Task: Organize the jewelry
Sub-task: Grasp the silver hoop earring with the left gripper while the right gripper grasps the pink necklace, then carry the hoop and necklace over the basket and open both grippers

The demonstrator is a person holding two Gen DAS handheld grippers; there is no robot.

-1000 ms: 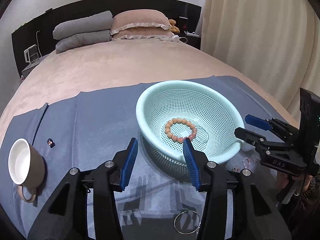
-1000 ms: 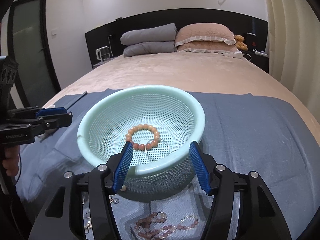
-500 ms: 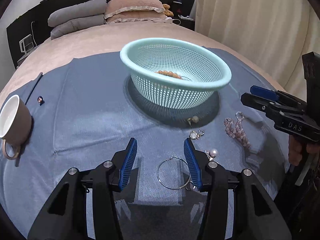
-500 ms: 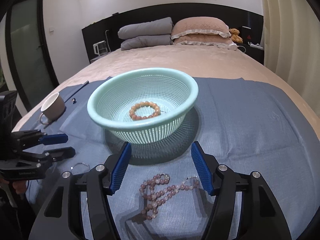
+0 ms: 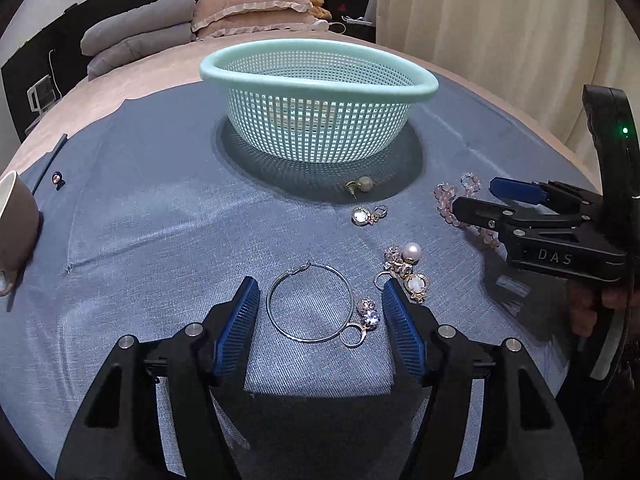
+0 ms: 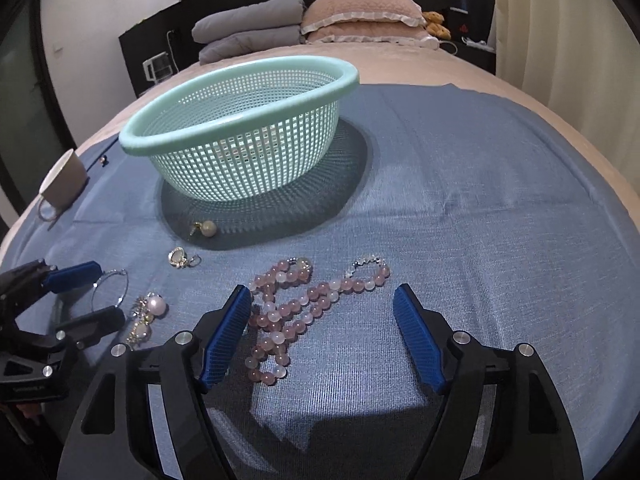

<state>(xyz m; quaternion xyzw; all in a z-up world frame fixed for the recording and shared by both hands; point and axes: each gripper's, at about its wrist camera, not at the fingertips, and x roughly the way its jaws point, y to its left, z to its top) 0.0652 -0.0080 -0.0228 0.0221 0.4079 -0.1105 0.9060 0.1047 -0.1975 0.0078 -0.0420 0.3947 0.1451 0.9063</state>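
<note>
Bed [image 6: 400,64] covered with beige spread; blue cloth [image 6: 480,200] laid over near end. Grey pillows [image 6: 248,28] and pink pillows [image 6: 360,12] stacked against black headboard [image 6: 160,36]. Cream curtain [image 5: 500,40] hung at right. Walls white.

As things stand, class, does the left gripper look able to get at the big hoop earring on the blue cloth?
Probably yes. The left gripper has its jaws opening, and the hoop earring lies flat between its fingers with nothing over it. A small crystal earring touches the hoop's edge and may get caught too.
</note>
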